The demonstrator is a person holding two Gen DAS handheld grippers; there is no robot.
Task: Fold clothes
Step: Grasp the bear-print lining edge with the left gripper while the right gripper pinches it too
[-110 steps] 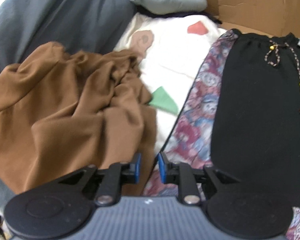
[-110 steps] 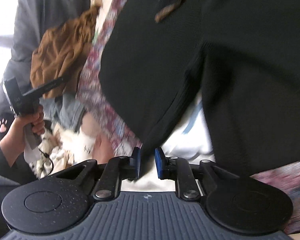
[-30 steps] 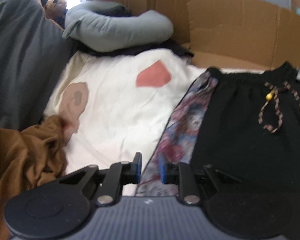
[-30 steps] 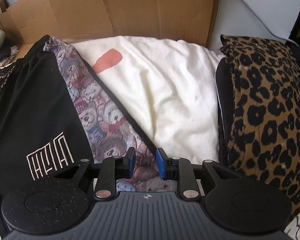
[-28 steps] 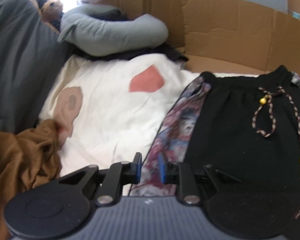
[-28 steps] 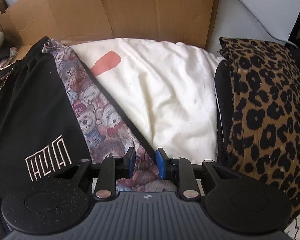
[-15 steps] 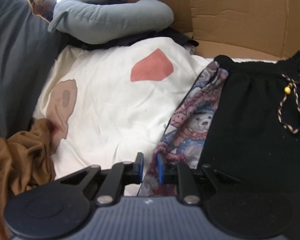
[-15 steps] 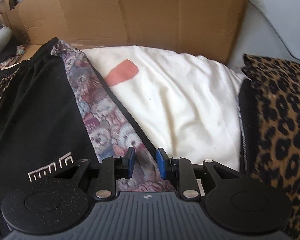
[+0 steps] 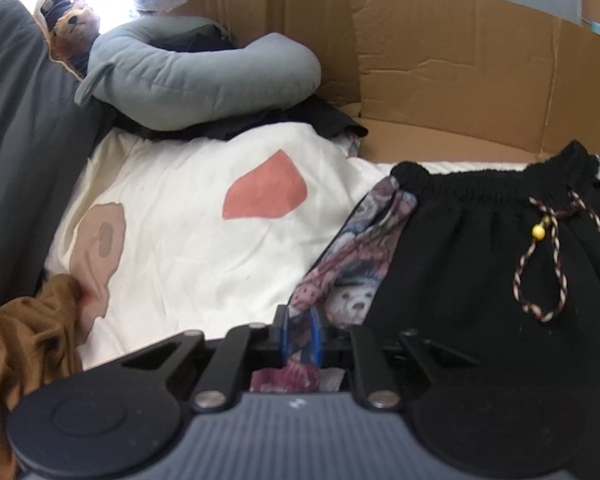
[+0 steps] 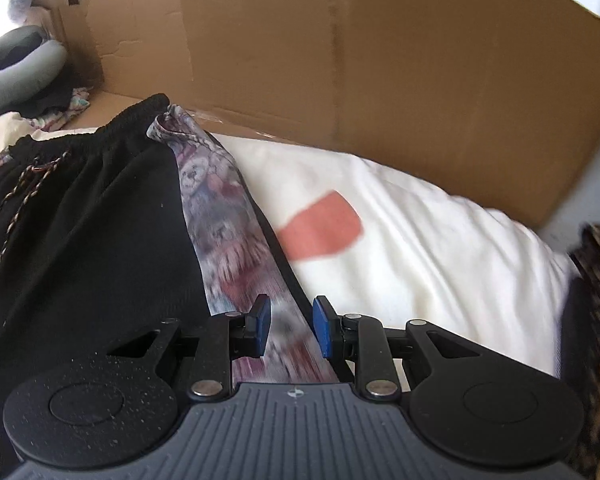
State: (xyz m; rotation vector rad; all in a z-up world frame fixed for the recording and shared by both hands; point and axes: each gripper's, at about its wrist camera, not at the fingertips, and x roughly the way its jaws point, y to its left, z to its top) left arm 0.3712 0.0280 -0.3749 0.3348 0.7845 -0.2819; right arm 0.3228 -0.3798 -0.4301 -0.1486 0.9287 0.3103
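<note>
1. A cardboard sheet stands along the far side, behind everything else.
2. A cream duvet with salmon and tan patches covers the bed; it lies under the clothes.
3. Black drawstring trousers lie flat on the duvet, waistband toward the cardboard, at the right of the left wrist view and the left of the right wrist view. A braided cord with a yellow bead lies on the front.
4. A teddy-bear-print panel runs down each outer edge of the trousers.
5. A grey curved pillow sits far left; a teddy bear is beside it.
6. A brown garment is bunched near left, touching the duvet's tan patch.
7. A leopard-print cloth lies at the right edge.
8. The left tongs have just been closing; their blue pads stand narrow with the bear-print edge between them, and contact cannot be told.
9. The right tongs stand parted over the other bear-print panel, gripping nothing.
</note>
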